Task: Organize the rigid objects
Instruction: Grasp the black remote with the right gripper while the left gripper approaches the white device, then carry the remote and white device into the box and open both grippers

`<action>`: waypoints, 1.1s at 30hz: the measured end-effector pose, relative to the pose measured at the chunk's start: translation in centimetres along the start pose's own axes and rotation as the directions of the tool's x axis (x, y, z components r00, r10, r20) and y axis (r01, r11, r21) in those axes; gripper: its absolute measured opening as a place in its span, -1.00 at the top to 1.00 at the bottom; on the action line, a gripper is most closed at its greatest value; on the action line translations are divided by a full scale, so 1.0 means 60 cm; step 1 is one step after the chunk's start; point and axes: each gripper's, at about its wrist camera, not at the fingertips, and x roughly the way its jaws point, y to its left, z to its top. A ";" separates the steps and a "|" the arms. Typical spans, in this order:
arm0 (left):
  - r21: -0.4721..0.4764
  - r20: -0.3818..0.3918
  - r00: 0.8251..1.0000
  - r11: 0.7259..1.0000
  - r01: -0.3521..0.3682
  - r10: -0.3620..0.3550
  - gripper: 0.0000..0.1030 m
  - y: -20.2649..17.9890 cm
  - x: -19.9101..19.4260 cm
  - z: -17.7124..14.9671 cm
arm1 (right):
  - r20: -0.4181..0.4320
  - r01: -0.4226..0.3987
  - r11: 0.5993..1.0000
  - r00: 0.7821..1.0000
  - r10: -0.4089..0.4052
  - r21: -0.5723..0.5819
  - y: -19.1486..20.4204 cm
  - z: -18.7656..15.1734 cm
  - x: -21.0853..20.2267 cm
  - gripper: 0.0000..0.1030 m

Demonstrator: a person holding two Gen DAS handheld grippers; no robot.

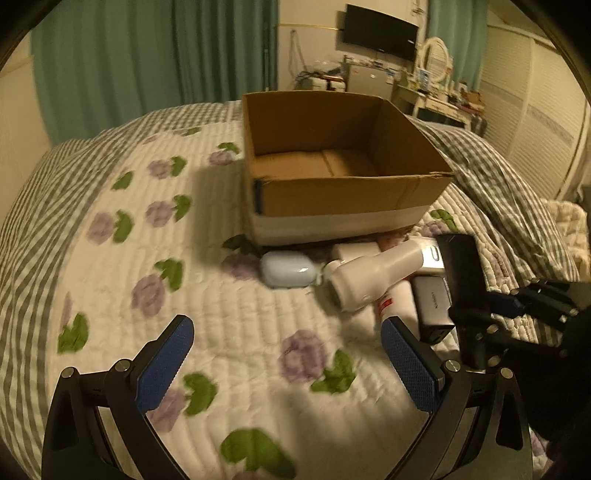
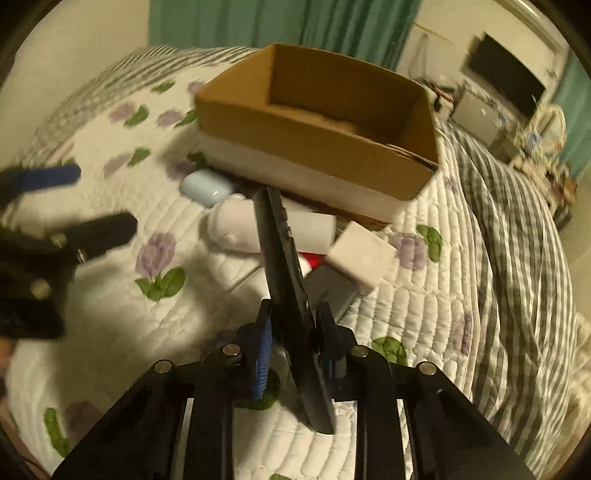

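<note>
An open cardboard box (image 1: 347, 192) (image 2: 317, 147) stands on the flowered quilt, empty as far as I see. In front of it lies a heap: a pale blue case (image 1: 288, 271) (image 2: 207, 188), a white bottle-shaped device (image 1: 373, 277) (image 2: 236, 225), a white block (image 2: 360, 256) and a grey box (image 1: 432, 306). My right gripper (image 2: 293, 314) is shut on a flat black remote-like object (image 2: 284, 266) (image 1: 463, 280), held edge-up above the heap. My left gripper (image 1: 286, 332) is open and empty over the quilt, left of the heap.
The quilt (image 1: 122, 258) covers the bed, with a checked blanket (image 2: 517, 229) on the right. Green curtains (image 1: 147, 55), a wall television (image 1: 380, 33) and a cluttered dresser (image 1: 436, 92) stand behind the bed.
</note>
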 end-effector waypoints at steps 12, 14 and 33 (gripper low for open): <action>0.162 -0.151 0.988 0.985 0.060 -0.035 -0.56 -0.089 0.125 0.047 | -0.055 -0.022 0.975 0.998 0.036 0.221 -0.115 0.042 0.016 0.64; 0.184 -0.186 0.981 0.979 0.090 -0.055 -0.46 -0.095 0.145 0.051 | -0.057 -0.028 0.970 0.997 0.043 0.243 -0.124 0.042 0.026 0.64; 0.198 -0.096 0.981 0.962 0.186 -0.170 -0.21 -0.071 0.031 0.083 | -0.022 -0.027 0.959 0.999 0.034 0.282 -0.132 0.054 -0.006 0.64</action>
